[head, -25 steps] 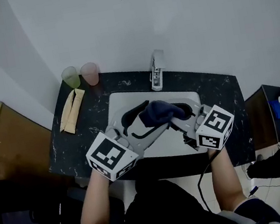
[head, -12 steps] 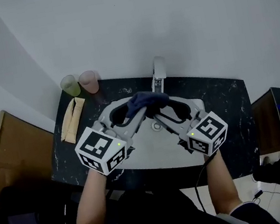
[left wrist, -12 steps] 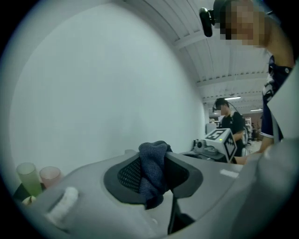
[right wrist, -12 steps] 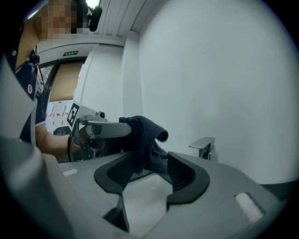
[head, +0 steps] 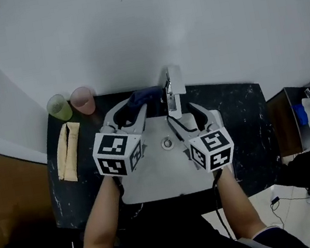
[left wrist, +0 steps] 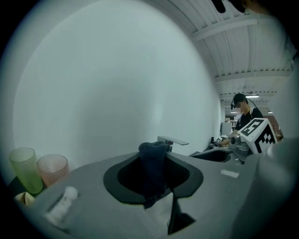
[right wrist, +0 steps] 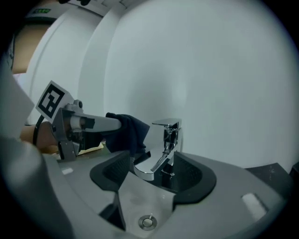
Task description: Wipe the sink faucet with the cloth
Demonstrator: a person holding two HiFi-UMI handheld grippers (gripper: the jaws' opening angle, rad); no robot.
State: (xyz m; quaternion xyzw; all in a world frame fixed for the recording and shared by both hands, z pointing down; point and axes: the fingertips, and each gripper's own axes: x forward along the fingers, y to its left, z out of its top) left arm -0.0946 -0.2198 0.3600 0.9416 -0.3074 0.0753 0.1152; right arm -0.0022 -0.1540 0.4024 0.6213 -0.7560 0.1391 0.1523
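Observation:
The chrome faucet (head: pixel 173 87) stands at the back of the white sink (head: pixel 152 177). My left gripper (head: pixel 133 107) is shut on a dark blue cloth (head: pixel 145 96), having closed on it just before, and holds it close to the faucet's left side. In the left gripper view the cloth (left wrist: pixel 153 161) hangs bunched between the jaws, with the faucet (left wrist: pixel 173 140) behind it. My right gripper (head: pixel 182 114) has just been opening and stands open and empty. In the right gripper view the faucet (right wrist: pixel 164 147) shows between the jaws, with the cloth (right wrist: pixel 128 130) to its left.
A green cup (head: pixel 59 107) and a pink cup (head: pixel 82 100) stand at the black counter's (head: pixel 242 111) back left, with a folded beige cloth (head: pixel 66 151) in front of them. The drain (head: pixel 167 143) lies mid-basin. A wall rises right behind the faucet.
Both grippers moved from over the basin back to the faucet. The cloth, earlier between the two grippers, is now carried by the left one alone, and the right jaws have spread apart.

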